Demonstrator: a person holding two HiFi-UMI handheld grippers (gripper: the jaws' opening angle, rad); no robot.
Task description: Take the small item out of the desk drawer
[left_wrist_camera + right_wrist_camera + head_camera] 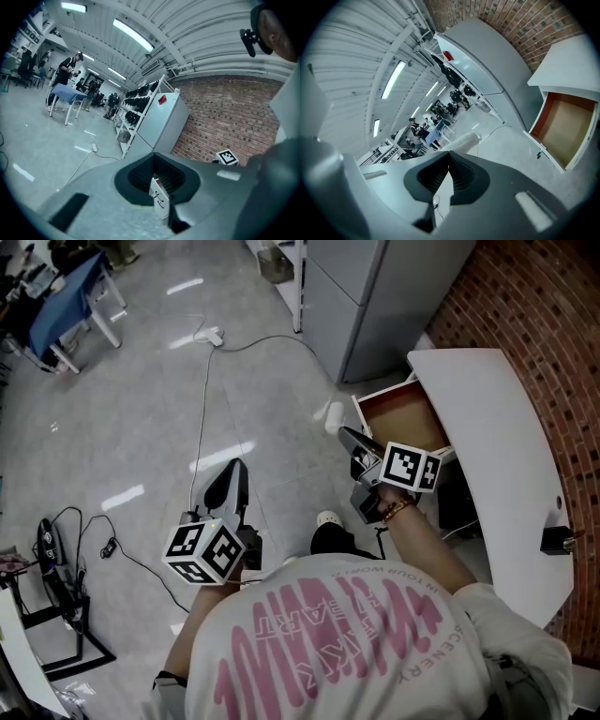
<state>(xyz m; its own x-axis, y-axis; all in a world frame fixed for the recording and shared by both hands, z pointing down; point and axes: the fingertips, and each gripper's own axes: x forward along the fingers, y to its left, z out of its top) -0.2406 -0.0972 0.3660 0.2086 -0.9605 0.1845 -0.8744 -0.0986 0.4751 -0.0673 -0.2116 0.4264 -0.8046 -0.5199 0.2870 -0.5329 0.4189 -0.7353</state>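
Note:
The desk drawer (405,418) stands pulled out from under the white desk top (497,456); its brown bottom (565,133) looks bare. My right gripper (345,434) is just left of the drawer front, raised above the floor. Its jaws are shut, and a small white roll-like item (333,415) sticks out past the tips. In the right gripper view that item (465,139) shows blurred, right beyond my right gripper (450,154). My left gripper (236,468) hangs over the bare floor, well left of the desk, shut and holding nothing. In its own view, my left gripper (157,161) points across the room.
A grey cabinet (375,296) stands beside the desk, against the brick wall (544,315). A power strip with its cable (214,334) lies on the floor. A black stand with cables (56,587) is at the left. A dark device (558,540) sits on the desk's near edge.

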